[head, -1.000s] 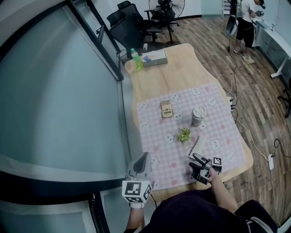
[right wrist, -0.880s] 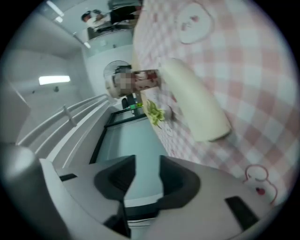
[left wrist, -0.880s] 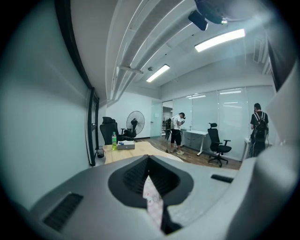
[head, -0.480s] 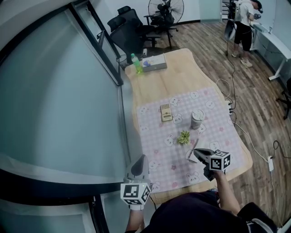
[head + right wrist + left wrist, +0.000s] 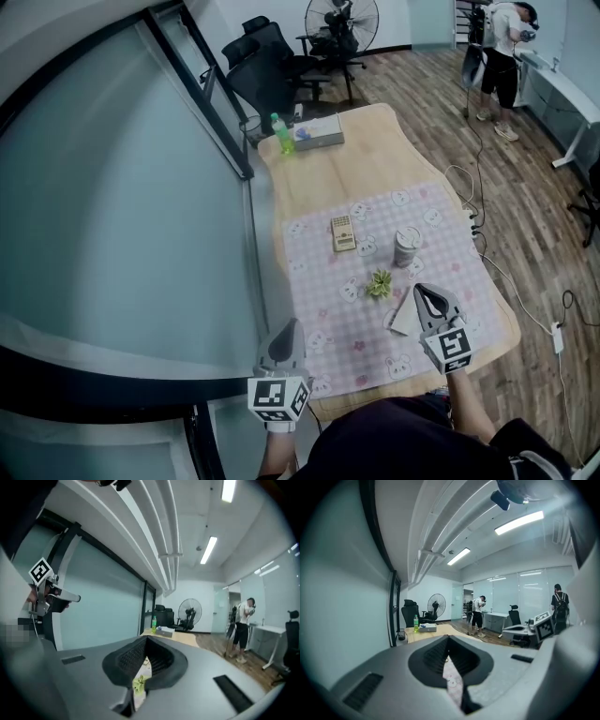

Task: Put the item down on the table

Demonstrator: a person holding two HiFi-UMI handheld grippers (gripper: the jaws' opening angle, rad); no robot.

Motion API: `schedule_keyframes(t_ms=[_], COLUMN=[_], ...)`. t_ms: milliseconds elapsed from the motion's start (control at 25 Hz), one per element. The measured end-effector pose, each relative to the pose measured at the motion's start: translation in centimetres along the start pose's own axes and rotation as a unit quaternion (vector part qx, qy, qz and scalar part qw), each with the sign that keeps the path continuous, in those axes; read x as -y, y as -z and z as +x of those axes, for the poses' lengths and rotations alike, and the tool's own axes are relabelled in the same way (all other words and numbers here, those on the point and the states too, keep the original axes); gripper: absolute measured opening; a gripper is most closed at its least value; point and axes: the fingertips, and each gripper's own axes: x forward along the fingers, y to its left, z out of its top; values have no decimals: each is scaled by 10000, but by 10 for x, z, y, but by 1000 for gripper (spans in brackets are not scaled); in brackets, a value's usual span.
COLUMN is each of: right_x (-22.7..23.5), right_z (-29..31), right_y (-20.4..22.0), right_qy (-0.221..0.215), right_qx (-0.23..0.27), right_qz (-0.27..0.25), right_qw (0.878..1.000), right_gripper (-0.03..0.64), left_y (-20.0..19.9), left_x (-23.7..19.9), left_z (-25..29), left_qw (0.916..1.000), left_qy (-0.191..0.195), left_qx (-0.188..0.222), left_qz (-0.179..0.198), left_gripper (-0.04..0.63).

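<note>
A white flat item (image 5: 403, 315) lies on the pink checked cloth (image 5: 328, 309) near the table's front right, with nothing holding it. My right gripper (image 5: 431, 298) hovers just right of and above it, shut and empty, its marker cube facing up. In the right gripper view the jaws (image 5: 144, 660) meet, with the small green plant (image 5: 138, 685) showing through the slit below. My left gripper (image 5: 290, 330) is held at the cloth's front left corner, shut with nothing in it; the left gripper view shows only cloth (image 5: 451, 677) past its closed tips.
On the cloth stand a small green plant (image 5: 379, 282), a lidded cup (image 5: 407, 246) and a yellow calculator-like thing (image 5: 343, 232). A green bottle (image 5: 280, 127) and a flat box (image 5: 319, 131) sit at the table's far end. A glass wall (image 5: 112, 216) runs along the left; cables (image 5: 476, 211) hang at the right edge.
The right gripper was open and low beside the white item; it has shut, risen off the table and rolled so its marker cube faces up. The left gripper has stayed put.
</note>
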Motion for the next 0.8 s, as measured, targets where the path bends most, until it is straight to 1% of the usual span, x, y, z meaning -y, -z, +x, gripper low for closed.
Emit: schedule_keyframes(t_ms=[120,200,280,360,440,680,800], right_x=[-2,-4,-3,-2,-1,-2,0], right_z=[-12,-20,-27,-29,-27,-24,-23], right_y=[-38,-55,-68,-74,-73,-74,-71], right_qy=[116,176,238,268,286,277,290], right_qx=[690,1045,1294,1372,1347,1314,1256], right_qz=[-315,-406,-437,-458,-367,-262,-232], right_qw=[9971,9935,9903,9891,9898,9906,9914], right_gripper=[14,14,14,14,14,14,14], left_y=[-1,-3,-6,-8,-10,-12,-13], left_x=[-8,-17,-23,-29,-32,-27,-27], left_z=[-3,-6,-9,-11,-12,-11,-11], left_qw=[9999,9998,9994,9990,9987,9992,9989], left_qy=[-101,-213,-317,-415,-463,-331,-364], left_qx=[4,44,103,162,199,231,278], left_qz=[35,33,30,27,10,53,76], left_gripper=[2,1,2,1,1,2,1])
